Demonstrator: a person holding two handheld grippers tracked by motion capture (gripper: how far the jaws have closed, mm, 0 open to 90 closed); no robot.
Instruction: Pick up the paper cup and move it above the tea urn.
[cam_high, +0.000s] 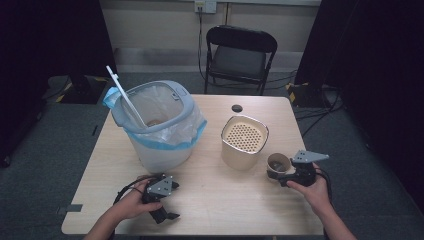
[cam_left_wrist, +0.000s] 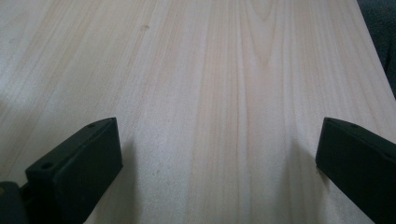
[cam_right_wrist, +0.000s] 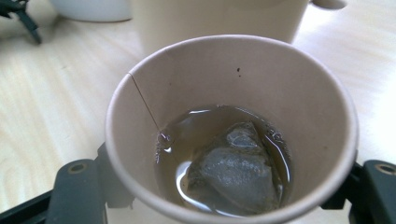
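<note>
Right gripper (cam_right_wrist: 224, 186) clamped on paper cup (cam_right_wrist: 232, 126) holding teabag (cam_right_wrist: 236, 170), left gripper (cam_left_wrist: 219, 158) jaws apart, no readable writing

The setting is a staged recording area in a lab or studio room, not a home. A single pale wooden tabletop (cam_high: 210, 200) stands on grey carpet, flanked by black curtains (cam_high: 380, 75) on both sides — a typical enclosure for controlled filming. Further indicators: a black folding chair (cam_high: 240, 55) against a bare wall, a wall socket (cam_high: 205, 6) with a plugged lead, loose cables (cam_high: 315, 117) and yellow-black hazard tape (cam_high: 297, 90) on the floor.
</note>
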